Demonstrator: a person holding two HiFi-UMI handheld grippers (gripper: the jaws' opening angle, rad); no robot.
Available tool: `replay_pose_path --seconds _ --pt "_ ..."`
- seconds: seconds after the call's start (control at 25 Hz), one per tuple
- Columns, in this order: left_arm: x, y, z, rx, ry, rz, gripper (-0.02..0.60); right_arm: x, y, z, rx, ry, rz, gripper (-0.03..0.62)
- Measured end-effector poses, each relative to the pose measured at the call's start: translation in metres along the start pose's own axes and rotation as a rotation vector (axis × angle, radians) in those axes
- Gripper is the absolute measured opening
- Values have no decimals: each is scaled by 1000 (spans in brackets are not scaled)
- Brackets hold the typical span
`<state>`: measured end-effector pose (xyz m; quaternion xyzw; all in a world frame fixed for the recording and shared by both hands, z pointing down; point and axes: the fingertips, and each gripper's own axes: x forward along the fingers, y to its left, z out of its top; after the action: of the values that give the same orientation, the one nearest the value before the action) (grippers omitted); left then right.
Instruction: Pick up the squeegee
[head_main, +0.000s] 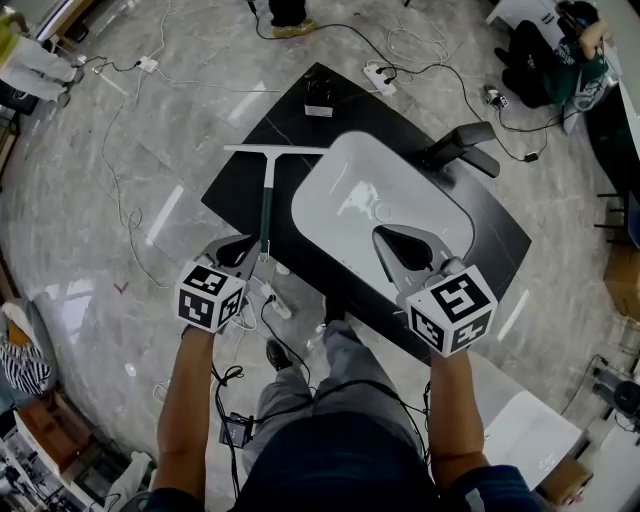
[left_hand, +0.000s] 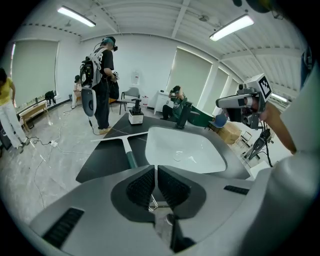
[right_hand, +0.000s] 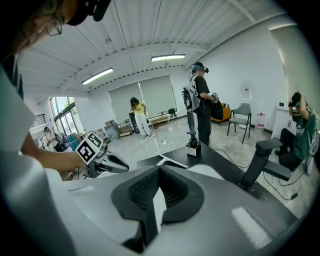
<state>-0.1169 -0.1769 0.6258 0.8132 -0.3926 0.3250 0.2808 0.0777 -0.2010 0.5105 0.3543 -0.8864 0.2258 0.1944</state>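
Observation:
The squeegee (head_main: 266, 200) lies flat on the black table (head_main: 238, 188), left of the white sink (head_main: 440, 215). Its white blade is at the far end and its dark green handle points toward me. My left gripper (head_main: 243, 250) hovers at the near end of that handle, shut, with nothing between its pads. In the left gripper view the squeegee (left_hand: 127, 150) runs from just beyond the closed jaws (left_hand: 155, 167). My right gripper (head_main: 392, 240) hangs over the near side of the sink, jaws together and empty. Past its tips (right_hand: 159, 170), the right gripper view shows the squeegee blade (right_hand: 170, 161).
A black faucet (head_main: 462, 148) stands at the sink's far right. A small white and black device (head_main: 319, 98) sits on the table's far corner. Cables and a power strip (head_main: 380, 75) lie on the floor. A person (head_main: 570, 50) sits at the upper right; others stand beyond the table.

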Motion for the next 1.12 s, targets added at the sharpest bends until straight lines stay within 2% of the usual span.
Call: replay_pose_path --seconds 0.92,1.12 --pt "28 20 -40 -54 83 29 8 10 3 -29 43 40 20 11" --pt "31 32 -45 -71 95 48 61 16 5 -29 40 40 27 11"
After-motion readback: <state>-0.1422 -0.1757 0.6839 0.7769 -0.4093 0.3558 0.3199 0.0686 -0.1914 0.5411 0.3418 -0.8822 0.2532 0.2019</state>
